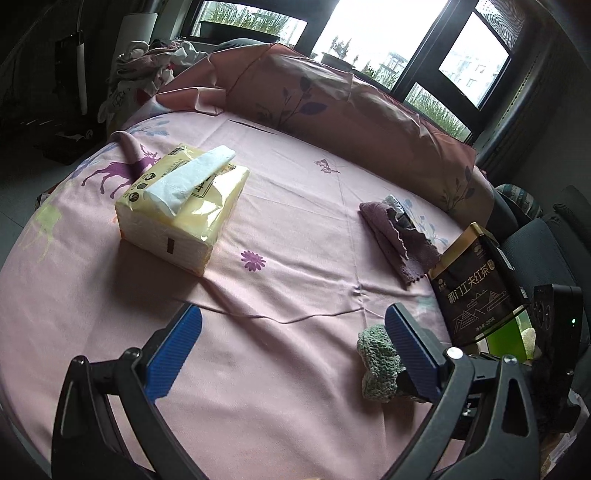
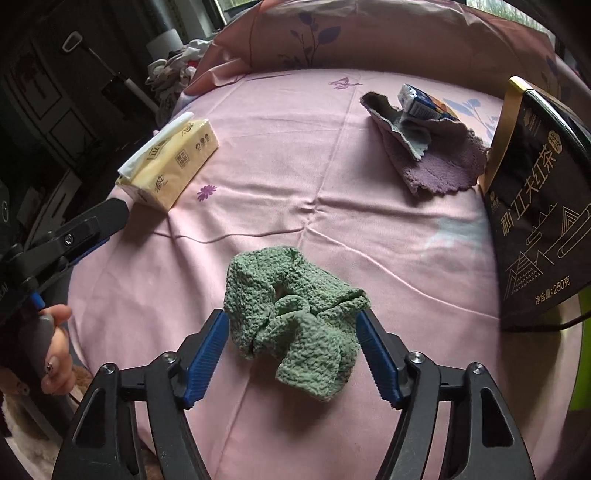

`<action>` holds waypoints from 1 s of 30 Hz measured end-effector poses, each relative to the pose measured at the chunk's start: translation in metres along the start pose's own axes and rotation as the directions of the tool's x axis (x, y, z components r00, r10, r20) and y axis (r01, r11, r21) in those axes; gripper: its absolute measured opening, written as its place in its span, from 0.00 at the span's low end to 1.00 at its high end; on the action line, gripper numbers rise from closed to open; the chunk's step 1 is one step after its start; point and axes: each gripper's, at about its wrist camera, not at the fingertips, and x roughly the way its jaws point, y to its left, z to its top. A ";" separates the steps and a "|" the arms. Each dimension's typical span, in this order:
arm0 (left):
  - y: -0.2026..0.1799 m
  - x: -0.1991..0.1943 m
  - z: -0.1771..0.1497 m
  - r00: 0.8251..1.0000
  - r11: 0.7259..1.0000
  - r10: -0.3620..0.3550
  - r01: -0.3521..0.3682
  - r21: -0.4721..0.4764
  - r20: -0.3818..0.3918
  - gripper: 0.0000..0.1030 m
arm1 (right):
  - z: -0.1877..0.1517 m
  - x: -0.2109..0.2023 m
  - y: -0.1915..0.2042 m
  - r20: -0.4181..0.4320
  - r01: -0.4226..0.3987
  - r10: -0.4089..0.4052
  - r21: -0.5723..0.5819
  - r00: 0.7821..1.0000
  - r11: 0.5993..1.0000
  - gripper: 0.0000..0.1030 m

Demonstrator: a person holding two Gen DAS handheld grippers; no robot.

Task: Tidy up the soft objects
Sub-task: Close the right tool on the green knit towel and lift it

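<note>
Right wrist view, left to right. Lower left edge: a hand [image 2: 55,354] wrapped round a dark handle, painted nails showing. Above it the left gripper [image 2: 110,214] enters from the left edge, its dark finger tip near the tissue pack [image 2: 173,166], yellow wrapper, white sheet sticking out, upper left on the pink bedsheet [image 2: 295,155]. Centre low: green cloth [image 2: 295,317], crumpled, between the blue pads of the right gripper [image 2: 291,332]. Jaws spread; left pad touches or nearly touches the cloth's edge, right pad sits against its other side; cannot tell whether the cloth is gripped or lies loose on the sheet. Upper right: purple cloth [image 2: 436,162], folded loosely, with a small printed packet [image 2: 421,101] on it. Far right: black tea box [image 2: 539,221], gold edge, upright, its corner touching the purple cloth. Pink pillow [image 2: 369,33] along the top

Left wrist view: left gripper jaws spread wide, nothing between the pads, only bare sheet. Tissue pack upper left of centre. Green cloth low right, just outside the right-hand blue pad. Purple cloth and tea box further right
</note>
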 end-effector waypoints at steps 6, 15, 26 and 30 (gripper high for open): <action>-0.029 0.010 -0.014 0.997 0.991 -0.028 0.037 0.128 -0.068 0.91 | 0.004 -0.035 -0.021 0.121 -0.020 0.009 0.089 0.993 0.996 0.74; -0.060 0.030 -0.039 0.967 0.966 -0.123 0.168 0.197 -0.222 0.69 | 0.004 -0.016 -0.030 0.084 -0.172 0.160 0.174 0.984 0.970 0.74; -0.067 0.065 -0.057 0.913 0.970 -0.174 0.223 0.094 -0.369 0.71 | -0.001 0.026 -0.033 -0.026 -0.161 0.171 0.234 0.985 0.959 0.74; -0.070 0.065 -0.057 0.899 0.960 -0.220 0.268 0.077 -0.379 0.87 | -0.002 0.030 -0.033 -0.021 -0.166 0.175 0.235 0.984 0.958 0.74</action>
